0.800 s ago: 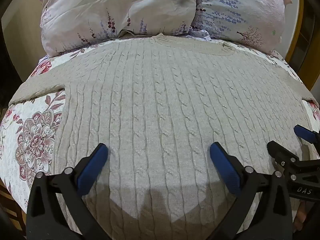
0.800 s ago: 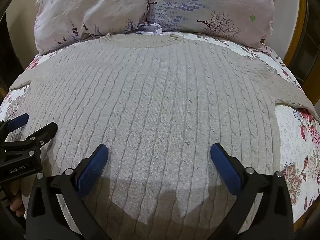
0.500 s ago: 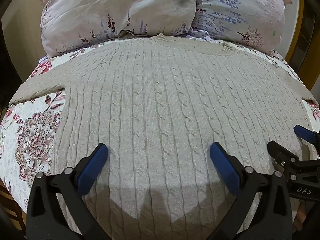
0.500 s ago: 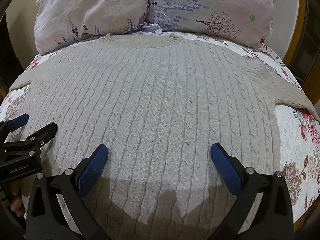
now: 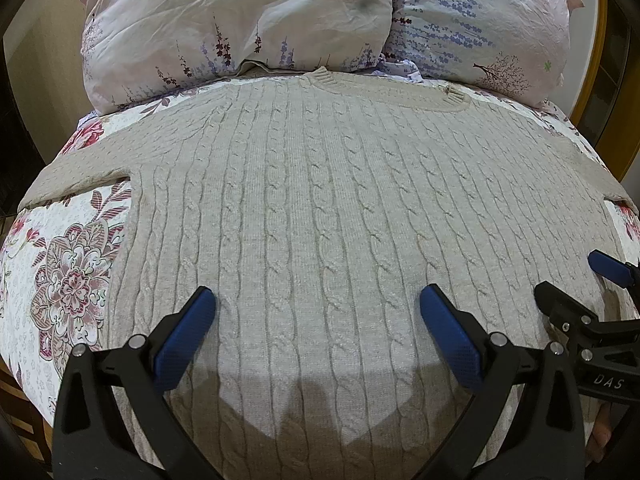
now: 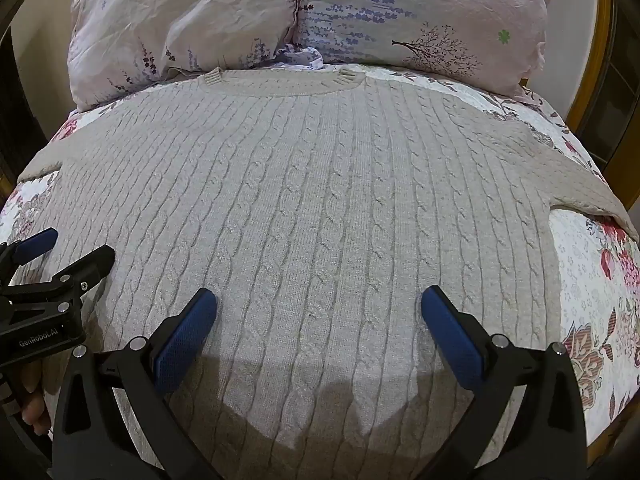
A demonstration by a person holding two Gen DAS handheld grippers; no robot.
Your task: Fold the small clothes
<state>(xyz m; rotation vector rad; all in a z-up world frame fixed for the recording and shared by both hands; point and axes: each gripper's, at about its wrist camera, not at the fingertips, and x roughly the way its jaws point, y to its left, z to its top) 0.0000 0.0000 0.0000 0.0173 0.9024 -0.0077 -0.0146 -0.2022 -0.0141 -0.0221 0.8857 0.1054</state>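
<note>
A beige cable-knit sweater [image 5: 320, 208] lies flat and spread out on the bed, collar toward the pillows, sleeves out to both sides. It also fills the right wrist view [image 6: 312, 208]. My left gripper [image 5: 316, 300] is open and empty, hovering over the sweater's lower left part. My right gripper [image 6: 318, 300] is open and empty over the lower right part. Each gripper shows at the edge of the other's view: the right one [image 5: 576, 280] and the left one [image 6: 68, 248], both with their fingers apart.
A floral quilt [image 5: 68, 272] covers the bed under the sweater and shows at both sides [image 6: 592, 280]. Two flowered pillows [image 5: 240, 20] [image 6: 432, 16] lie at the head of the bed. A wooden bed frame [image 6: 600, 40] rises at the right.
</note>
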